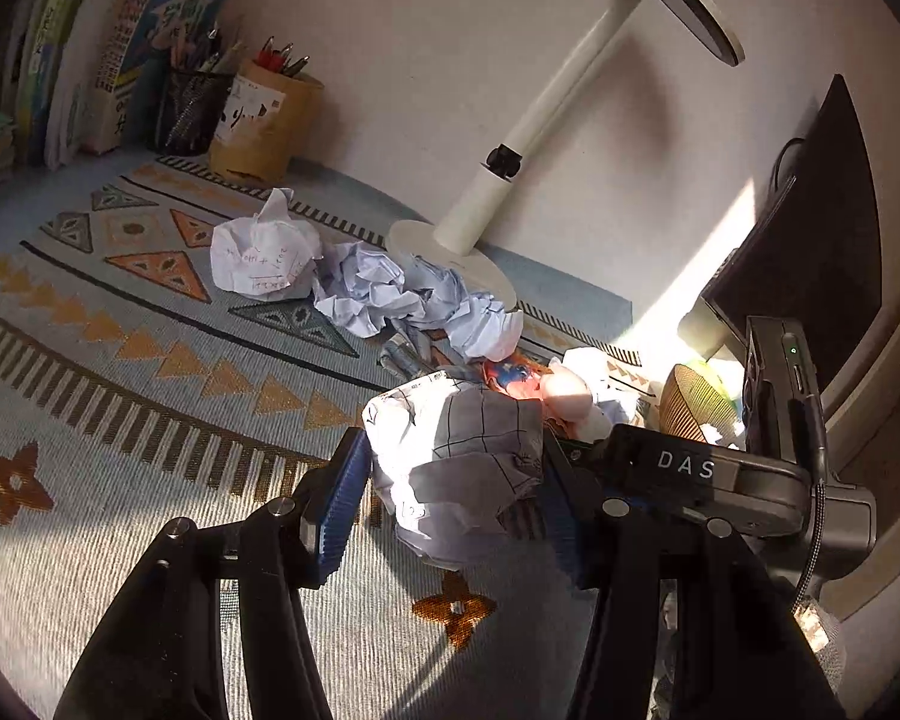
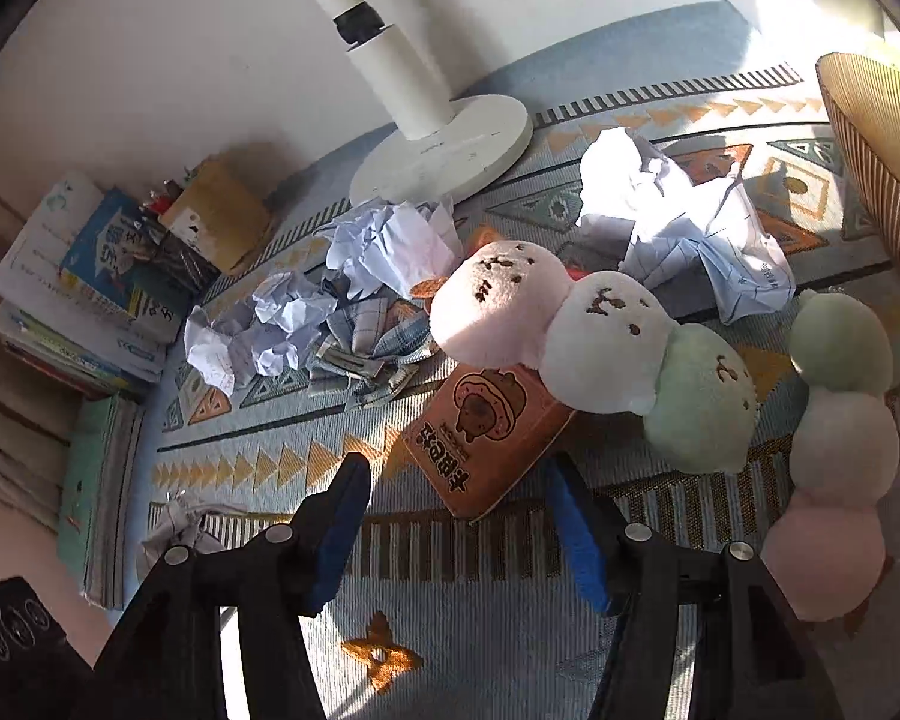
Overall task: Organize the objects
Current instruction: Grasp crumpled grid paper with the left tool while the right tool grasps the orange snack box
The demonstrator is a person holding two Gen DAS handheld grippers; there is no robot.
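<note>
My left gripper (image 1: 456, 480) is shut on a crumpled paper ball (image 1: 456, 456) with grid lines, held above the patterned mat. More crumpled paper balls (image 1: 264, 255) lie near the lamp base. My right gripper (image 2: 459, 516) is open and empty, just in front of an orange booklet (image 2: 486, 432) with a cartoon animal. A plush dango skewer (image 2: 594, 336) in pink, white and green lies on the booklet's far edge. A second plush skewer (image 2: 840, 438) lies at the right. A crumpled plaid cloth (image 2: 366, 348) and paper balls (image 2: 390, 240) lie behind.
A white desk lamp (image 1: 450, 234) stands by the wall. Pen holders (image 1: 264, 114) and upright books (image 1: 120, 54) are at the back left. A woven basket (image 2: 876, 162) stands at the right. A black monitor (image 1: 810, 240) and the other gripper's body (image 1: 720, 474) are at the right.
</note>
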